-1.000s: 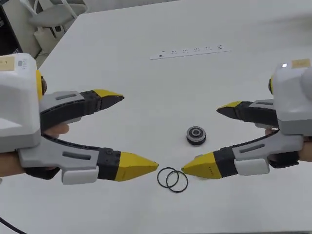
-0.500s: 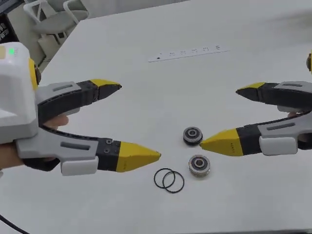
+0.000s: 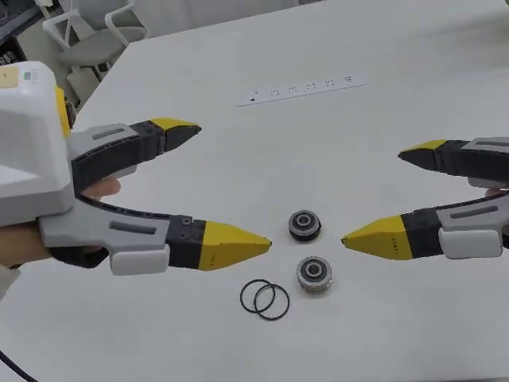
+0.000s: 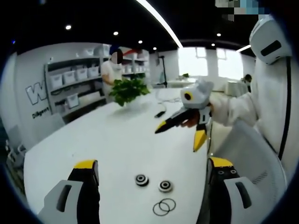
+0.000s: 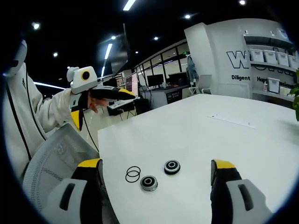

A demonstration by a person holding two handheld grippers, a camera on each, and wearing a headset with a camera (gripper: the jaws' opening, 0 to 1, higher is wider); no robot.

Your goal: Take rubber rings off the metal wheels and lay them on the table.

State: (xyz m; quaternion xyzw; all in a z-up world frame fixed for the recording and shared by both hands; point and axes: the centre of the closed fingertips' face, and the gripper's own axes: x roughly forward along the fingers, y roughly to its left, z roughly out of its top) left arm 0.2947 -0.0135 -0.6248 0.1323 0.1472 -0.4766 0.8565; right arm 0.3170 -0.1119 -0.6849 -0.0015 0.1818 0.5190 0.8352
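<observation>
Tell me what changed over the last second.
The right gripper drew back to the person's right, open, uncovering the nearer wheel that its lower jaw had hidden. Nothing was gripped or released. The left gripper stayed open and in place; the farther wheel and the two loose rubber rings did not move.

Socket strip lies flat; grey chair and leafy plant stand beyond.

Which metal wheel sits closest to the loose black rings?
The wheel nearer the person, beside the rings; the other wheel lies beyond it.
</observation>
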